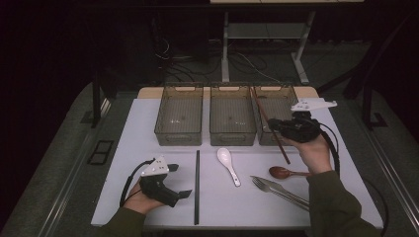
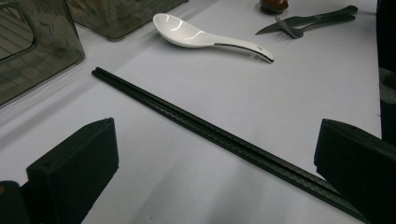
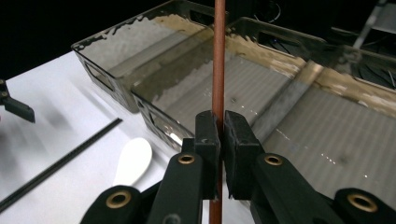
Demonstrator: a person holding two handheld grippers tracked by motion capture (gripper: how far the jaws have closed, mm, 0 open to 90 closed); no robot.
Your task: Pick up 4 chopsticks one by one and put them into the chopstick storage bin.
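Note:
My right gripper (image 1: 274, 127) (image 3: 222, 135) is shut on a thin reddish-brown chopstick (image 1: 267, 118) (image 3: 219, 60). It holds the stick slanted in the air over the front wall of the right-hand bin (image 1: 291, 94). My left gripper (image 1: 180, 181) (image 2: 215, 177) rests on the white table (image 1: 148, 118) at the front left, jaws wide open and holding nothing. A pair of black chopsticks (image 1: 197, 187) (image 2: 210, 128) lies just in front of its jaws. The far-left edge of the right gripper view shows a jaw of the left gripper (image 3: 16, 108).
Three translucent bins stand in a row at the back: left (image 1: 179, 136), middle (image 1: 232, 137) and right. On the table lie a white ceramic spoon (image 1: 227, 163) (image 2: 196, 36) (image 3: 133, 158), a wooden spoon (image 1: 284, 173) and a metal fork and knife (image 1: 276, 187) (image 2: 308, 21).

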